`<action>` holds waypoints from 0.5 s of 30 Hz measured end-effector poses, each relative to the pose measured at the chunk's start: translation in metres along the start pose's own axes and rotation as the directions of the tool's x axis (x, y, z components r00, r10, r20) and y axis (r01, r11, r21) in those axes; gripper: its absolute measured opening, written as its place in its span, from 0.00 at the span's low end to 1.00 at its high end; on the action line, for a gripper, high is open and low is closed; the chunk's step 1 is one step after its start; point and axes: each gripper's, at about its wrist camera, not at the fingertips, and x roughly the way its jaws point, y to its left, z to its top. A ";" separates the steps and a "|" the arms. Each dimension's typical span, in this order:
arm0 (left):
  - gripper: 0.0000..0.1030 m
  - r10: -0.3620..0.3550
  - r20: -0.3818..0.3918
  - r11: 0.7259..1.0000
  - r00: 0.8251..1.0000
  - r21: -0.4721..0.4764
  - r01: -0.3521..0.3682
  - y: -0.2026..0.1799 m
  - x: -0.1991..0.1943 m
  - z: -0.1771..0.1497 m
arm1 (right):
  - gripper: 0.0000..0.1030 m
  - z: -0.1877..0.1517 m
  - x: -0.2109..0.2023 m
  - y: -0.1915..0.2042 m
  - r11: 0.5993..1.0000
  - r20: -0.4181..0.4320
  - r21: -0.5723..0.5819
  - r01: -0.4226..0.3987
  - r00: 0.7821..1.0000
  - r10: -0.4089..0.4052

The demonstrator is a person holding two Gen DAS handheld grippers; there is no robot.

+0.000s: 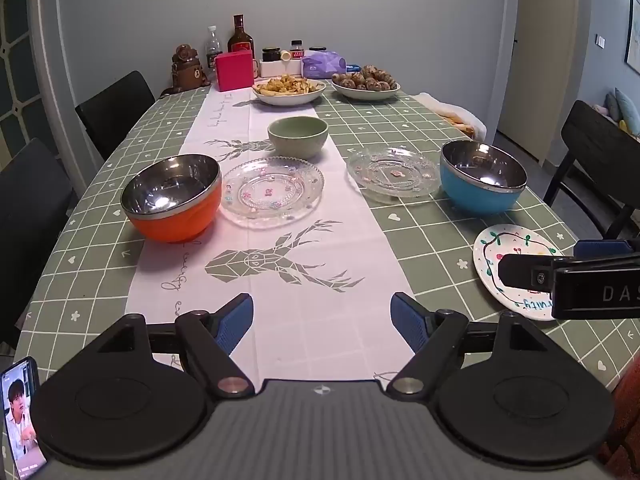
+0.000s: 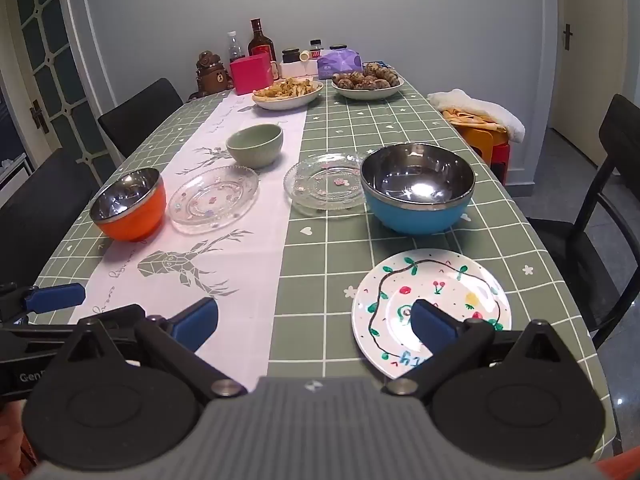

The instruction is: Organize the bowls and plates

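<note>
Hovering over the near edge of the tabletop (image 1: 360,128), both tools sit wide apart with nothing between them: left tool (image 1: 322,322), right tool (image 2: 316,322). Closest is a round painted ceramic plate (image 2: 436,280), lying flat, glossy, under the right tool's right finger. Past it, on the checked green cloth, stand a steel-lined orange bowl (image 1: 172,200) at left and a blue bowl (image 2: 418,188) at right, both mouth-up, with two ribbed clear glass plates (image 1: 272,192) (image 1: 394,174) between them. Farther back, a smooth green bowl (image 1: 298,136), upright.
</note>
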 end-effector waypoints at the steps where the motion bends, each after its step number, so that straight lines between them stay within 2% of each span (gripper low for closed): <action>1: 0.89 -0.001 -0.001 1.000 1.000 -0.003 0.001 0.000 0.000 0.000 | 0.97 0.000 0.000 0.000 1.000 0.001 0.000 0.000 1.000 0.000; 15: 0.89 0.006 -0.036 1.000 0.999 -0.014 -0.006 0.004 0.002 -0.002 | 0.97 -0.001 0.006 0.002 1.000 -0.012 -0.009 -0.006 1.000 0.006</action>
